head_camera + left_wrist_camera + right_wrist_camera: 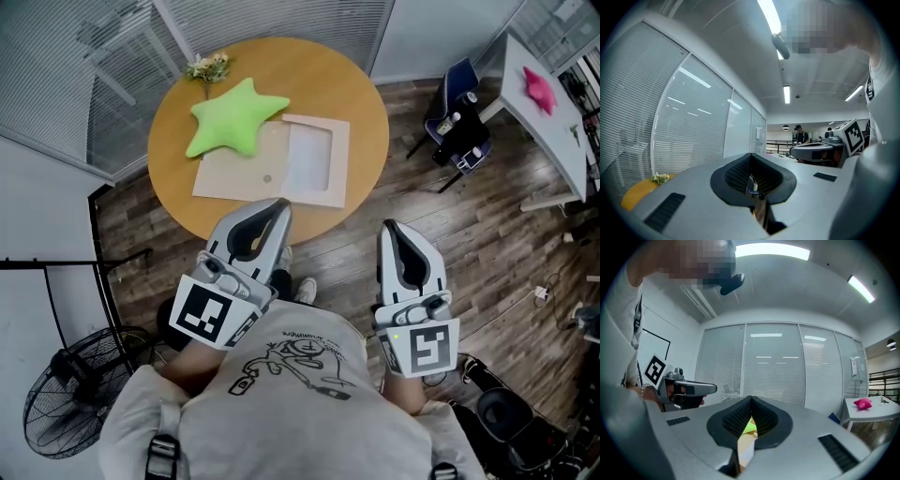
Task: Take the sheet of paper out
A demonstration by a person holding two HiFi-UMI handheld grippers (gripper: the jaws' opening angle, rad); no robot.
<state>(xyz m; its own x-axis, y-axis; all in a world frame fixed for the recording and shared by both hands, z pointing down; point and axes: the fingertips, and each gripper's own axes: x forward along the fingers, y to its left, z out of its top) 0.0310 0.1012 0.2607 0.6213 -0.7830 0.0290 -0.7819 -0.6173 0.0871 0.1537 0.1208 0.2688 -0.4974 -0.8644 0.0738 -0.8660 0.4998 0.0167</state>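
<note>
Closest in, the person wears a grey shirt (291,394) with a line drawing on it and holds both claws level, pointing toward 12 o'clock. The left claw (279,203) has its jaws together with nothing between them. In the head view its tip lies over the near rim of the round wooden surface (361,103), just short of the folder's near edge. The right claw (388,227) also has its jaws together and holds nothing. It hangs over the wood floor (487,234), near the rim at about 5 o'clock of the surface. The two claws are apart, side by side.

On the surface a beige folder (234,171) lies flat near the middle. The white sheet (309,159) sits in its 3 o'clock half, with beige showing round it at the far, right and near edges. Neither claw touches it. A green star cushion (234,117) rests at about 10 o'clock, overlapping the folder's far left corner. A small sprig of flowers (208,67) lies at the rim near 11 o'clock, just beyond the star.

A black fan (70,403) stands on the floor at the person's 8 o'clock. A dark chair (459,127) stands at 2 o'clock, well clear of the surface. Past it is a white desk (553,141) with a pink thing (540,87) on it. Blinds (56,66) run behind the glass from 9 to 12 o'clock.
</note>
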